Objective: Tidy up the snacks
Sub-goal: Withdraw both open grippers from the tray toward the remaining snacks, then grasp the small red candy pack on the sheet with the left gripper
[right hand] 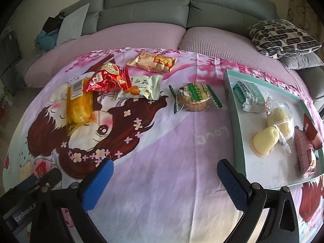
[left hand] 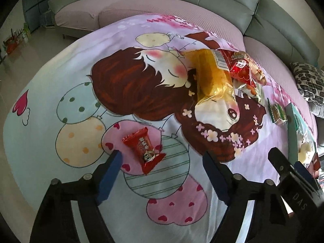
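Left gripper [left hand: 162, 164] pitched steeply down over the cartoon-print cloth [left hand: 60, 93] covering the desk. Fingers [left hand: 111, 174] spread, nothing pinched; small red snack packet [left hand: 144, 150] lies flat on the cloth between the fingertips, closer to the left one, can't confirm contact w/ either pad. Right gripper's black body shows at the lower-right edge of the left view.

Right gripper [right hand: 165, 172] also angled down, over a bare patch of cloth just left of the tray [right hand: 239, 121]. Fingers [right hand: 230, 180] spread wide, holding nothing, nothing between them.

Count, loose on cloth:
- 1 yellow cake in clear wrap [right hand: 79, 105]
- 1 red foil bag [right hand: 107, 79], resting partly on the yellow cake & the white pack
- 1 white snack pack [right hand: 141, 88]
- 1 beige/orange pack [right hand: 151, 61], farthest back
- 1 round biscuit in green-edged wrap [right hand: 194, 99], nearest the tray
- plus the 1 small red packet at the left gripper → 6 loose.

In the tray (white floor, teal rim), at right of the cloth:
- 1 green/white pack [right hand: 249, 98]
- 2 pale jelly-type pieces in clear wrap [right hand: 265, 140]
- 1 pink packet [right hand: 305, 156]
- 1 red item [right hand: 310, 129] at the far edge, partly cut off, type unclear.

Bkgd: grey sofa [right hand: 182, 10] w/ pink cover, 1 patterned cushion [right hand: 283, 38].
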Tool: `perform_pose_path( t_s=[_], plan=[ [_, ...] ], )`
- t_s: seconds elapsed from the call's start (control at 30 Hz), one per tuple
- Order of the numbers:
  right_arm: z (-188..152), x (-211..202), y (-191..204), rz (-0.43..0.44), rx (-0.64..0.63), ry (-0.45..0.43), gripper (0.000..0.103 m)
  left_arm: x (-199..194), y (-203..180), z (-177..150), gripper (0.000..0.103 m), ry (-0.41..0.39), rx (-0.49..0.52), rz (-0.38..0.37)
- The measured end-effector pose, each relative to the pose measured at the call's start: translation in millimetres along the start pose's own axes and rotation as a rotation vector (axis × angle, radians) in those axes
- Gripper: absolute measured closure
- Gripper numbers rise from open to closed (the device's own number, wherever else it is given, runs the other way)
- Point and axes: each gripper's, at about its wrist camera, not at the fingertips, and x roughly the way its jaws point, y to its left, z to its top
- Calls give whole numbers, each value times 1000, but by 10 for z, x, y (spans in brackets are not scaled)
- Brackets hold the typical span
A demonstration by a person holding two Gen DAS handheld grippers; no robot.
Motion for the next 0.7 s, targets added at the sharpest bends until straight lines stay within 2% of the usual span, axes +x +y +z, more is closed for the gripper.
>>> perform_pose_path(
  t_s=[0.1,0.2,0.43,0.7],
  plan=[
    [-4,-8,12,-10,-3,0,0,-11,39,-31,30,4,-6,-1],
    [-9,-6,19,-16,-3,2,0,-19,73,-59,32,8,-13,-10],
    [-31,14,65,-5,4,19,0,-63,184,-80,51,6,-35,-1],
    [-43,47,102,4,-1,29,0,-18,193,-12,54,-8,-48,-2]
  ],
)
